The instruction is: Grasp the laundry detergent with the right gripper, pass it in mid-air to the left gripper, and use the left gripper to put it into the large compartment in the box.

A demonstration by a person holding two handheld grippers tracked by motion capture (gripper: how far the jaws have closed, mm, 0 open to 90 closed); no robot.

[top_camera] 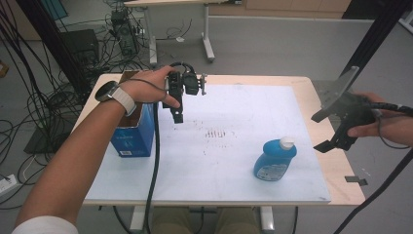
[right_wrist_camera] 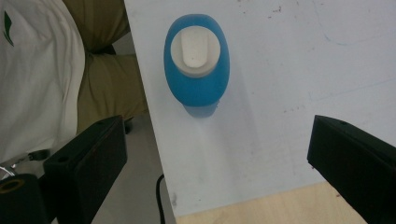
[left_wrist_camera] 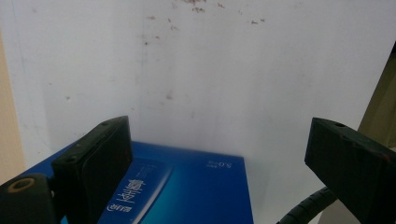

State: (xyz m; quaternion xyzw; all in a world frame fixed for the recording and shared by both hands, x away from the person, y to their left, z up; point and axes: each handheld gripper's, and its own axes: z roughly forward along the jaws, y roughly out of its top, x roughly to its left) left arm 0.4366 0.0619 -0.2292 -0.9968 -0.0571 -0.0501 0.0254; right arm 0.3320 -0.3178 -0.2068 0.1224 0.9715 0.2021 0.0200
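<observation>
1. Your left gripper [top_camera: 179, 100] hangs in the air over the far left part of the table, just beside the open top of the blue box [top_camera: 132, 131]. Your hand wraps its body from the left, and its jaws point down toward the white sheet [top_camera: 234, 161].

2. In the left gripper view, that gripper's two black jaws stand wide apart with nothing between them. The printed side of the blue box [left_wrist_camera: 187, 191] lies below them, nearer the left jaw, and neither jaw touches it.

3. The blue box stands upright on the left edge of the white sheet, under your left forearm. Its top is open, and you cannot tell what is inside.

4. Your right gripper [top_camera: 336, 129] is held off the right side of the table, above the bare wooden strip [top_camera: 336, 165] beside the sheet. Its grey plate [top_camera: 336, 90] tilts up toward the far side.

5. In the right gripper view, its jaws are spread wide and hold nothing. The blue bottle [right_wrist_camera: 196, 63] sits well ahead of them, seen from above, apart from both jaws.

6. The blue bottle [top_camera: 275, 158] stands upright on the white sheet, near its right front part, with its white cap [top_camera: 287, 143] closed on top. It is near your right gripper but not touching it, and well apart from the blue box.

7. Dark scuff marks [top_camera: 216, 134] lie on the sheet between the box and the bottle.
</observation>
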